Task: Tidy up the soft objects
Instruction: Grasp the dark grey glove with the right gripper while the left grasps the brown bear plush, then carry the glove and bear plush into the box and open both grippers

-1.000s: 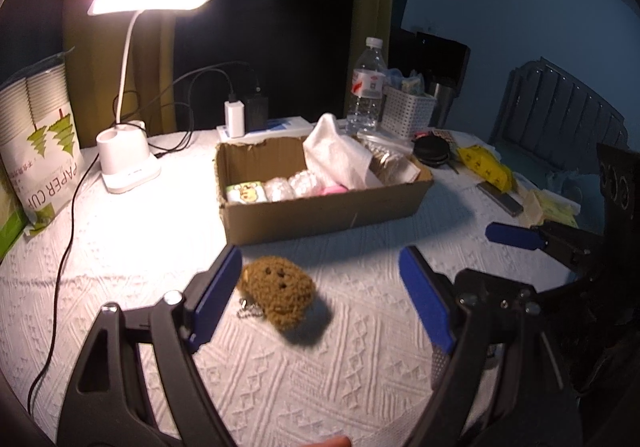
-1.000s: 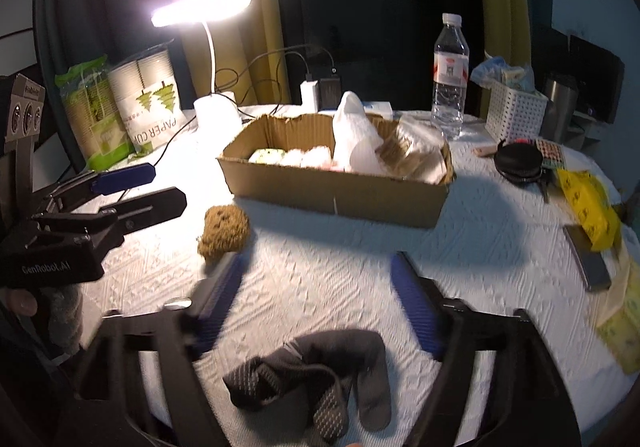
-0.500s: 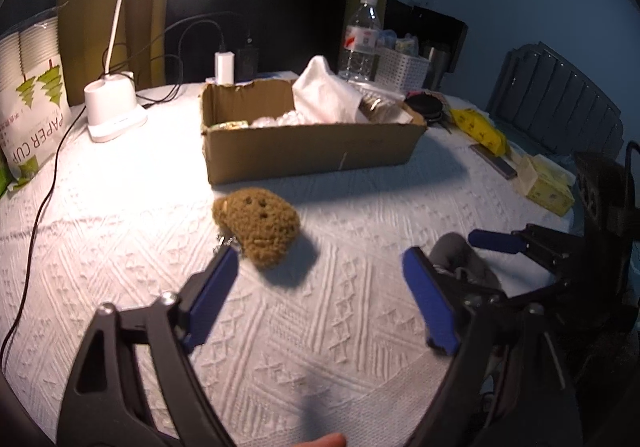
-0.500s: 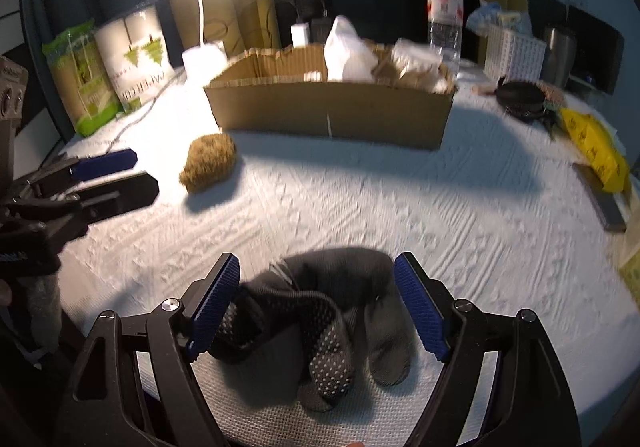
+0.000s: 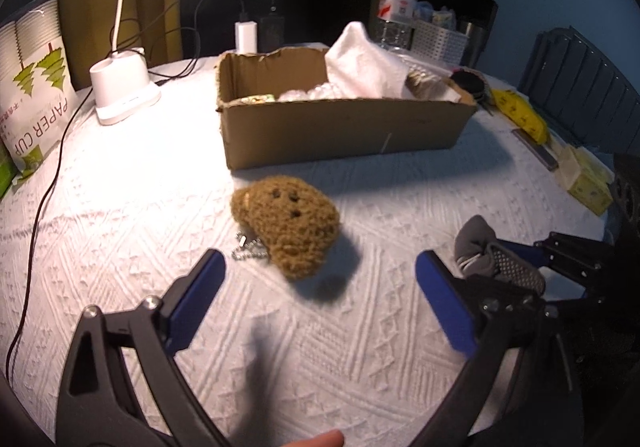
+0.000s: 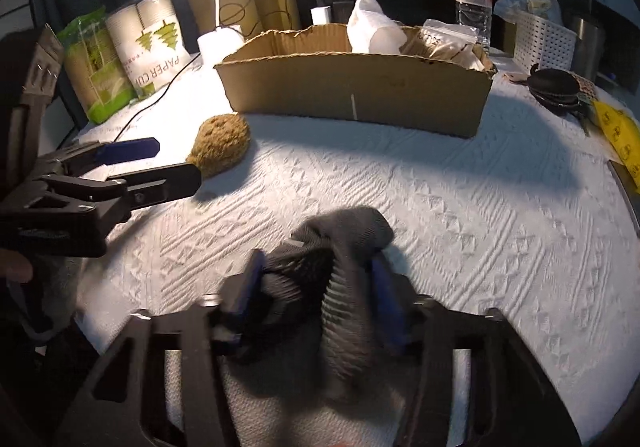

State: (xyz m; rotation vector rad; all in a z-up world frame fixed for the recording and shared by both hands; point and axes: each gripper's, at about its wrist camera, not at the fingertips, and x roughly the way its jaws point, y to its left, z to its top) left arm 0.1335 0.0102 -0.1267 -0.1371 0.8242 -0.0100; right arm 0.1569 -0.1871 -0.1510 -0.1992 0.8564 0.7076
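Motion blur smears the right gripper (image 6: 316, 287) and the grey socks (image 6: 344, 247) between its closing pads, so contact is hard to judge. In the left view the socks (image 5: 486, 251) sit half behind the finger (image 5: 444, 307). The lamp (image 5: 120, 87) loses its head off the top edge. The box (image 5: 344, 131) wall hides most of its contents. Paper-cup pack (image 5: 36, 87) is cropped.

Cardboard box (image 5: 344, 135) mid-table (image 5: 120, 207), toward far edge. Plush toy (image 5: 288, 231) before box's left end. Socks (image 6: 344, 267) nearer front edge, right of toy. Lamp base (image 5: 124, 95) left of box.
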